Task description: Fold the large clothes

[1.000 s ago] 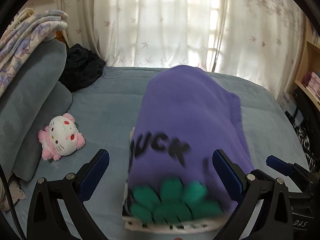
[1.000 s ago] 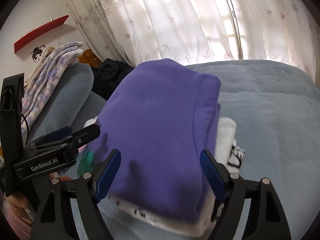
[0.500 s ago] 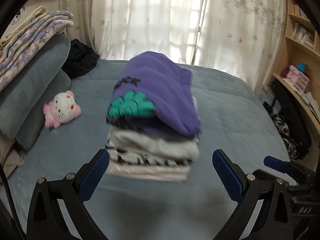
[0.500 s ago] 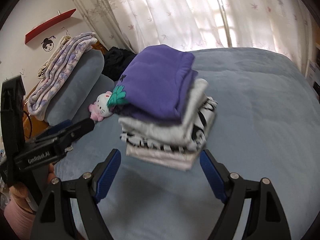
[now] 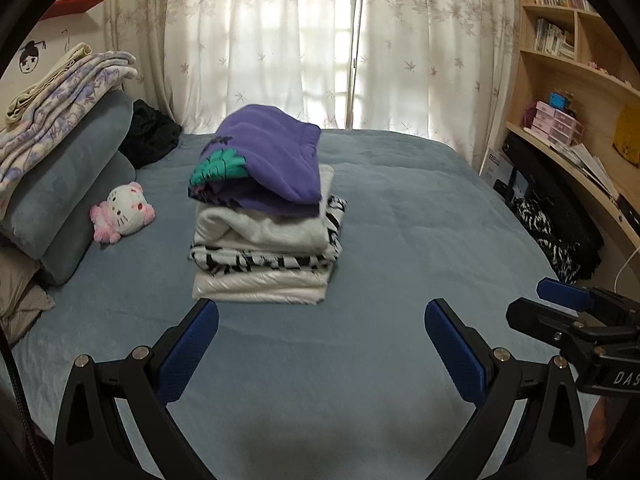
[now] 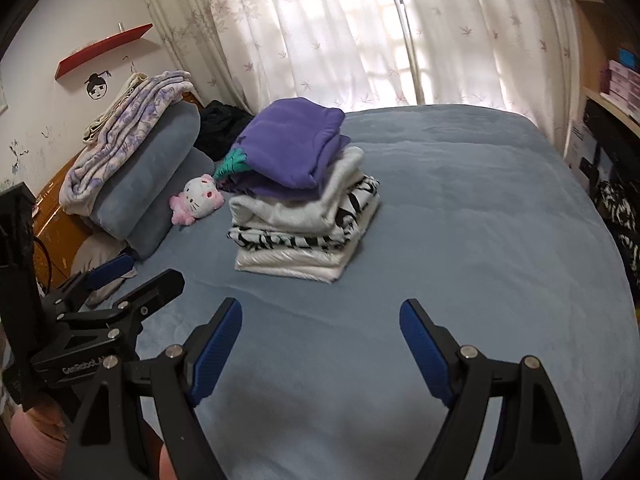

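Currently, the folded clothes stack (image 5: 266, 216) sits mid-bed (image 5: 400, 240): purple sweater (image 5: 276, 156) with green print on top, grey, zebra-striped and white layers beneath. Left tool (image 5: 322, 332) and right tool (image 6: 320, 334) are both released, empty, well apart from the stack.

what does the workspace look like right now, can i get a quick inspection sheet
surface: blue-grey bed cover, smooth, mostly bare in front.
job's things: stack of folded clothes on the bed; purple garment on top, then grey, black-and-white patterned, and white at the bottom.
clutter: plush cat toy beside grey pillows, floral blanket on them, black bundle behind.
grippers: left gripper open, empty, short of the stack; right gripper open, empty, short of the stack.
cables: dark cable at the left edge of the right wrist view.
surroundings: curtains over a bright window, bookshelf to the right.
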The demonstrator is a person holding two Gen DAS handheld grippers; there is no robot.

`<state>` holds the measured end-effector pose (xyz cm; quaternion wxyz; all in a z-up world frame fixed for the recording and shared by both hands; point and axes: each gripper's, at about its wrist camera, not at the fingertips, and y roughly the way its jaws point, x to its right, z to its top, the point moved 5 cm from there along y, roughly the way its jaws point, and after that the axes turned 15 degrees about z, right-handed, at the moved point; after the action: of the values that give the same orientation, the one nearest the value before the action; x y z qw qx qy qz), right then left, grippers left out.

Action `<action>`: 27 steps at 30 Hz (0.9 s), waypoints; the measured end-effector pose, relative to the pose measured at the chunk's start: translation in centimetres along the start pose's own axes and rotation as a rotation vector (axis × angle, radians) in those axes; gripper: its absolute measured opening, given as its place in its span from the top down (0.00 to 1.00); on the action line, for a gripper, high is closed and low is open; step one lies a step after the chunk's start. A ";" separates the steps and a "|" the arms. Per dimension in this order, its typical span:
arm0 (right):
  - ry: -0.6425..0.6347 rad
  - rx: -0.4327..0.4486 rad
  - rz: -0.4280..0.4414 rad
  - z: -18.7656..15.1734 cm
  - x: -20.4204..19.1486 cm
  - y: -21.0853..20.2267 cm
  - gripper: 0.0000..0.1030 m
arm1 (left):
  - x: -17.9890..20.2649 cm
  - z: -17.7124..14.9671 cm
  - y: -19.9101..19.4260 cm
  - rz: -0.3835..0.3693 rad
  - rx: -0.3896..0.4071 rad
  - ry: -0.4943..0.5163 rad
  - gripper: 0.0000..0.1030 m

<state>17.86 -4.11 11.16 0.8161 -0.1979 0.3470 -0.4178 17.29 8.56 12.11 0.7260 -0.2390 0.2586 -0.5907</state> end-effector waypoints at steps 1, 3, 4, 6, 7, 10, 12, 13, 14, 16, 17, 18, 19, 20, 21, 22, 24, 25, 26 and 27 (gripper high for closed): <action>0.003 0.004 -0.003 -0.7 0.2 -0.3 0.21 | 0.5 -0.8 -0.4 -0.005 -0.002 0.005 0.01; 0.001 0.013 -0.024 -2.2 0.7 -0.8 0.21 | 1.3 -2.5 -0.9 -0.005 -0.004 0.012 0.01; -0.002 0.013 -0.039 -2.8 1.0 -1.0 0.21 | 1.6 -3.1 -1.0 -0.006 -0.005 0.017 0.01; -0.003 0.011 -0.061 -4.2 1.6 -1.4 0.21 | 2.4 -4.8 -1.3 -0.006 -0.010 0.025 0.01; 0.003 0.012 -0.068 -5.0 2.0 -1.6 0.21 | 2.6 -5.4 -1.3 -0.005 -0.011 0.027 0.01; 0.028 0.023 -0.093 -7.0 3.0 -2.2 0.18 | 3.3 -7.6 -1.3 0.000 -0.021 0.025 0.01; 0.039 0.032 -0.115 -8.4 3.5 -2.6 0.16 | 3.5 -9.0 -1.2 -0.004 -0.025 0.012 0.01; 0.045 0.037 -0.131 -9.2 3.9 -2.8 0.16 | 3.7 -9.8 -1.1 -0.003 -0.030 0.002 0.01; 0.048 0.042 -0.143 -9.9 4.3 -2.9 0.16 | 3.8 -10.4 -1.0 -0.003 -0.035 -0.006 0.01; 0.047 0.055 -0.166 -11.5 4.7 -3.1 0.15 | 4.2 -12.1 -0.9 -0.004 -0.048 -0.028 0.01; 0.049 0.062 -0.175 -12.3 4.9 -3.2 0.15 | 4.4 -12.9 -0.8 -0.003 -0.050 -0.038 0.01; 0.053 0.069 -0.179 -13.2 5.1 -3.3 0.15 | 4.5 -13.6 -0.8 -0.003 -0.050 -0.044 0.01; 0.061 0.073 -0.187 -14.1 5.4 -3.4 0.14 | 4.7 -14.4 -0.7 0.000 -0.049 -0.049 0.01; 0.068 0.071 -0.192 -14.7 5.5 -3.3 0.14 | 5.0 -15.1 -0.6 0.007 -0.053 -0.052 0.01; 0.080 0.068 -0.195 -15.5 5.8 -3.2 0.14 | 5.1 -15.8 -0.4 0.014 -0.059 -0.053 0.01; 0.095 0.062 -0.193 -16.3 6.1 -3.2 0.14 | 5.3 -16.6 -0.2 0.018 -0.069 -0.058 0.01; 0.117 0.055 -0.185 -17.2 6.5 -3.1 0.14 | 5.7 -17.9 0.0 0.018 -0.087 -0.064 0.01; 0.127 0.052 -0.183 -17.8 6.7 -3.1 0.14 | 5.7 -18.4 0.1 0.022 -0.094 -0.065 0.01; 0.130 0.051 -0.185 -18.1 6.8 -3.1 0.14 | 5.8 -19.0 0.2 0.026 -0.099 -0.063 0.01; 0.130 0.051 -0.192 -18.4 6.8 -3.1 0.14 | 5.9 -19.4 0.3 0.031 -0.105 -0.061 0.01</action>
<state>5.53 -12.09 -2.20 0.7529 -0.1821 0.3677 -0.5146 5.72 2.00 -3.24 0.7292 -0.2904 0.2706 -0.5574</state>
